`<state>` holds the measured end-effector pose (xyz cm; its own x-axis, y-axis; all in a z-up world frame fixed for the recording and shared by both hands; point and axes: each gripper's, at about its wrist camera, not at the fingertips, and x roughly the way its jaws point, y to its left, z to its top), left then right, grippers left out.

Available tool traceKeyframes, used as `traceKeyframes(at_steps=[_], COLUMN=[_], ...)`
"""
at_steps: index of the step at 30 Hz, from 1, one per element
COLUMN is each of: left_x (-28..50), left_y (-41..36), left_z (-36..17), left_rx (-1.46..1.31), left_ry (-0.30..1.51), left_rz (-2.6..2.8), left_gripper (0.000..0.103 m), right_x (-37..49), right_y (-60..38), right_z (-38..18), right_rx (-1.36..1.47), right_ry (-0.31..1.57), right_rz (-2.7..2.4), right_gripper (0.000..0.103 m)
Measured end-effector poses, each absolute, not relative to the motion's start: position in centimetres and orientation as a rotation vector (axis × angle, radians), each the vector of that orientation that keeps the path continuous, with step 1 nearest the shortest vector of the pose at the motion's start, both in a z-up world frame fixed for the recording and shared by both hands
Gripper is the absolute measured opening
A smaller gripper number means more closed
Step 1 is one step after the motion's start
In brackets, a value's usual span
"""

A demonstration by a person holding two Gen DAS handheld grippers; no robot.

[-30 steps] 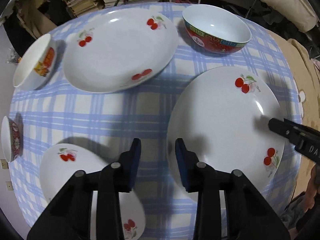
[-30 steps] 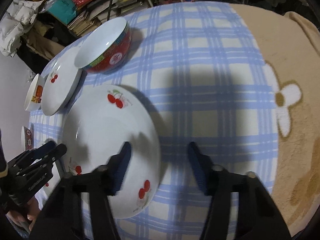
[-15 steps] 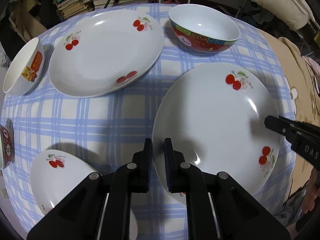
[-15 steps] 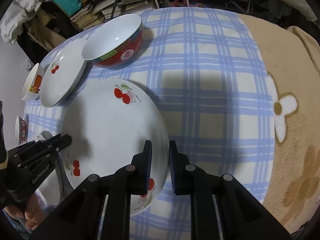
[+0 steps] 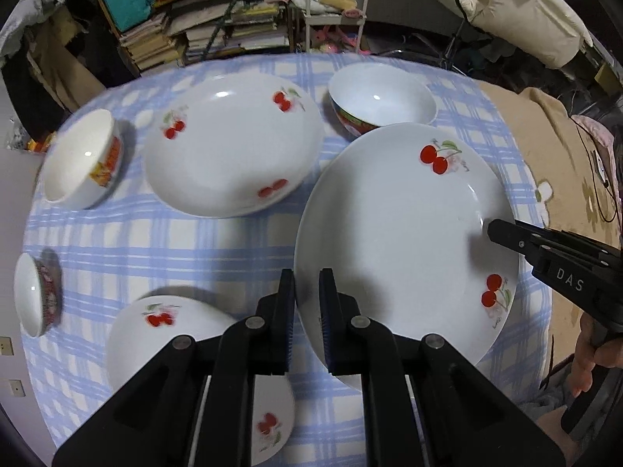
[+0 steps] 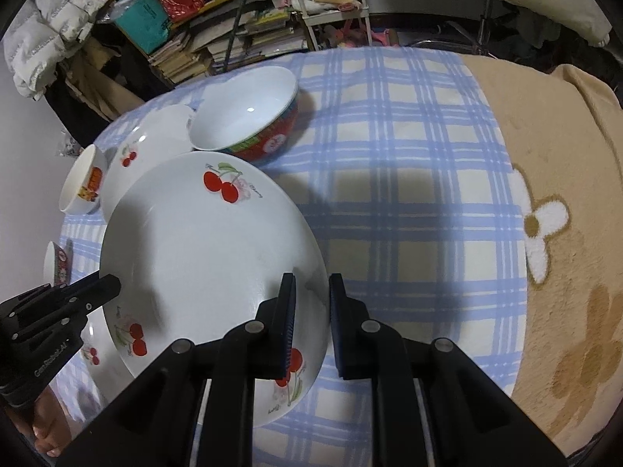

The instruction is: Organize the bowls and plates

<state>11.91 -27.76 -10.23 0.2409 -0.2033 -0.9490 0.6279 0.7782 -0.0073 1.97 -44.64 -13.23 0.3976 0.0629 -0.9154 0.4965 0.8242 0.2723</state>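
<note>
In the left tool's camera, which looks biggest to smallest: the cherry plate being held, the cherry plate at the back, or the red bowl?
1. Held cherry plate, though it is nearest the camera.
2. Back cherry plate.
3. Red bowl, partly hidden behind the held plate.

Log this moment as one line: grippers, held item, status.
left gripper: shut on big plate near rim | right gripper: shut on its opposite rim | status: plate raised over tablecloth

Big cherry plate [image 5: 393, 229]: white, rim pinched between fingers [image 5: 326, 307] of both grippers, tilted. Second cherry plate [image 5: 233, 148], red bowl [image 5: 379, 101] beyond fingertips.
</note>
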Motion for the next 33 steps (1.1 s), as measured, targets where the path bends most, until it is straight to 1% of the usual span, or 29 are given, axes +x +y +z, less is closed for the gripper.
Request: traceKeyframes(at_steps=[7,13,18,25,33], left_x=[12.7,13.1,13.4,13.0,12.9], left_y=[-22.7,-17.9,-12.9,-8.0,-5.8], left_z=[-8.2,-7.7,-7.9,-8.5,-9.8], left_rx=[0.366,0.347,0.269,0.218,0.188], left_ry=[1.201,1.202,1.231,1.253,1.274], left_rz=[-0.516,-0.445,-0.405,-0.349,-0.318], left_gripper=[0.011,0.011,0.011,0.012,0.011], right_x=[3.0,4.7,6.1,7.5,7.9], right_y=[-41.2,-36.5,-32.8,-28.6,-26.4], right_z=[-11.1,-9.9,-9.1,-9.7,-10.9], right_rx=[0.578,0.527,0.484,0.446,0.406], right_ry=[1.094,1.079,1.073,1.092,1.098], right_rz=[-0.21,-0.149,-0.084,-0.011,0.021], right_gripper=[0.018,0.018,0.018,0.018,0.018])
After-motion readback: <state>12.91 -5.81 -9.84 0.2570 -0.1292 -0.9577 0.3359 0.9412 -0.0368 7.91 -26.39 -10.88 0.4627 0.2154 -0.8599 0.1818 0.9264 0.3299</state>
